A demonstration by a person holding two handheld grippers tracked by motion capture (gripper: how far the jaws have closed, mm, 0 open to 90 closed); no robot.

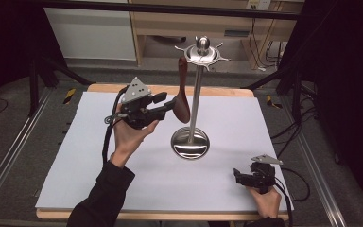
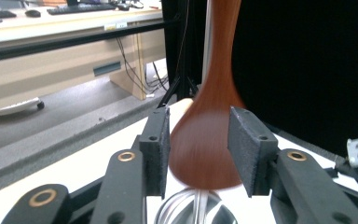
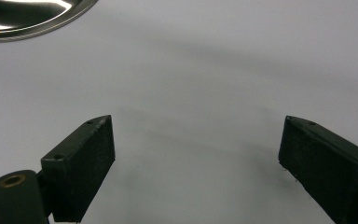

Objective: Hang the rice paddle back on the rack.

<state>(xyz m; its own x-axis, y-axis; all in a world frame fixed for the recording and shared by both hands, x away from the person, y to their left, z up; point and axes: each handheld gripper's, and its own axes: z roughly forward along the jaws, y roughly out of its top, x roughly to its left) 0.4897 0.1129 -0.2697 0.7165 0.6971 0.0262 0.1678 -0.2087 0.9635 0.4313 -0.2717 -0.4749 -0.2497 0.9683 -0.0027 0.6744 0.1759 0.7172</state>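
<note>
A dark brown wooden spoon (image 1: 183,101) hangs bowl-down from a hook at the top of a steel utensil stand (image 1: 197,94), which rises from a round base (image 1: 190,143) on the white table. My left gripper (image 1: 168,103) is level with the spoon's bowl, reaching in from the left. In the left gripper view the blurred bowl (image 2: 205,140) lies between the jaws of the left gripper (image 2: 199,144), which stand apart around it without a clear squeeze. My right gripper (image 1: 238,176) rests near the front right of the table. Its jaws are wide open over bare white surface (image 3: 196,149).
The white sheet (image 1: 123,179) covers a wooden table. The stand's base edge (image 3: 28,14) shows at the top left of the right gripper view. Beyond the table are wooden cabinets (image 1: 170,23), dark stand legs and loose cables (image 1: 283,132) on the floor.
</note>
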